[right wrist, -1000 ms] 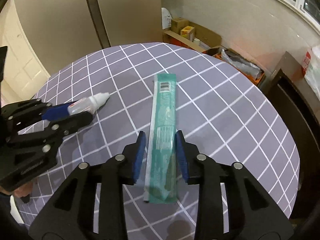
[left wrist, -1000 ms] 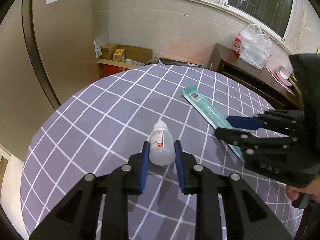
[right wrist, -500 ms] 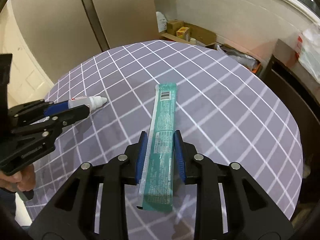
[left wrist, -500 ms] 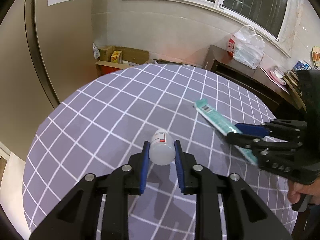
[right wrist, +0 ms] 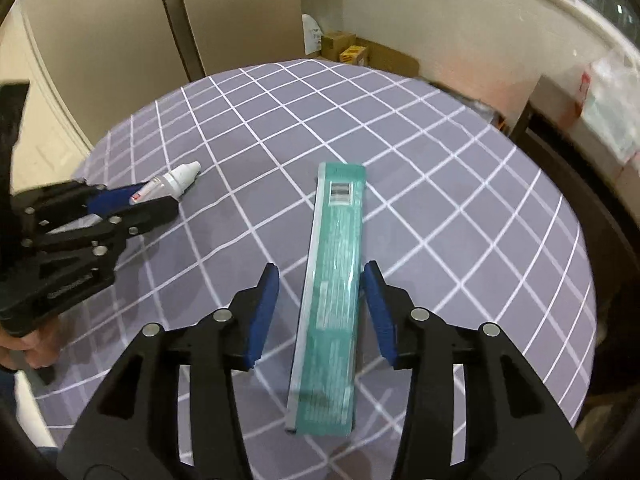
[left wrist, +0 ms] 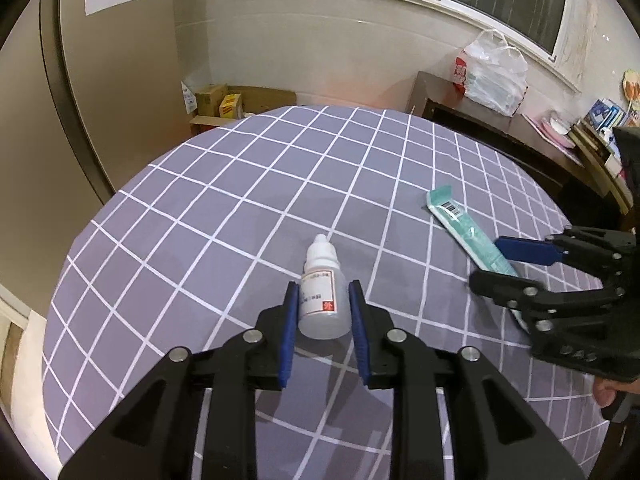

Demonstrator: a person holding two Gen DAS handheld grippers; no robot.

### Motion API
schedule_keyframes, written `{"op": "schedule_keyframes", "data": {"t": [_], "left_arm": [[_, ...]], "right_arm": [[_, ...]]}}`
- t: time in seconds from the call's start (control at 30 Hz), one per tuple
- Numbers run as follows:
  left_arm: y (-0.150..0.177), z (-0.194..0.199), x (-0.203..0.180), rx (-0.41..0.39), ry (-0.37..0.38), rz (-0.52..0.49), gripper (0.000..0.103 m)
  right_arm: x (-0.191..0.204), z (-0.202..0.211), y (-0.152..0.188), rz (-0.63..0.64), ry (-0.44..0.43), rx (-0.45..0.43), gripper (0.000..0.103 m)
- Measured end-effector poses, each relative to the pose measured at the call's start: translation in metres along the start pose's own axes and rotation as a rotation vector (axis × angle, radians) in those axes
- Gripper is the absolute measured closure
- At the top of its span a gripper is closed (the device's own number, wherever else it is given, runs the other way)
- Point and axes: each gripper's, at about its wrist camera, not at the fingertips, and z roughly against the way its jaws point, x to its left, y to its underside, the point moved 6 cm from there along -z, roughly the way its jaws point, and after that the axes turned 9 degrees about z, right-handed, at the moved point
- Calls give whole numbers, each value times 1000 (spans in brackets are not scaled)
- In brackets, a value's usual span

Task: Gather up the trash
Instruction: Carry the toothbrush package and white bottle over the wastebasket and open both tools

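Observation:
A small white dropper bottle (left wrist: 321,300) with a red-marked label sits between the blue pads of my left gripper (left wrist: 323,312), which is shut on it just above the purple checked tablecloth (left wrist: 240,208). The bottle also shows in the right wrist view (right wrist: 170,185). A long teal wrapper (right wrist: 334,280) lies flat on the cloth between the fingers of my right gripper (right wrist: 320,304), which is open with gaps on both sides. The wrapper also shows in the left wrist view (left wrist: 460,228), with my right gripper (left wrist: 504,268) around it.
The round table drops off at its edges (right wrist: 576,240). A dark wooden cabinet (left wrist: 500,136) with a white plastic bag (left wrist: 492,76) stands behind it at the right. Cardboard boxes (left wrist: 224,104) sit on the floor by the wall.
My right gripper, shut on the teal wrapper before, has opened and the wrapper lies on the cloth. My left gripper still holds the bottle, which has tipped nozzle-forward.

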Motion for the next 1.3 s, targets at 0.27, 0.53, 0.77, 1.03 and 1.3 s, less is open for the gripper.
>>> {"op": "schedule_keyframes", "data": {"t": [0.27, 0.53, 0.77, 1.03, 1.3], "left_arm": [[1, 21, -8, -43, 22, 16, 79], [1, 47, -48, -83, 86, -22, 80], [6, 63, -110, -96, 158, -95, 80], [24, 73, -207, -83, 268, -230, 80], [59, 72, -313, -36, 381, -378, 79]], "right_arm": [[-8, 14, 12, -75, -27, -31, 76], [-34, 62, 28, -174, -23, -121, 76], [-66, 113, 52, -258, 6, -205, 76], [-128, 176, 115, -425, 100, -289, 76], [-199, 225, 216, -643, 220, -317, 76]]}}
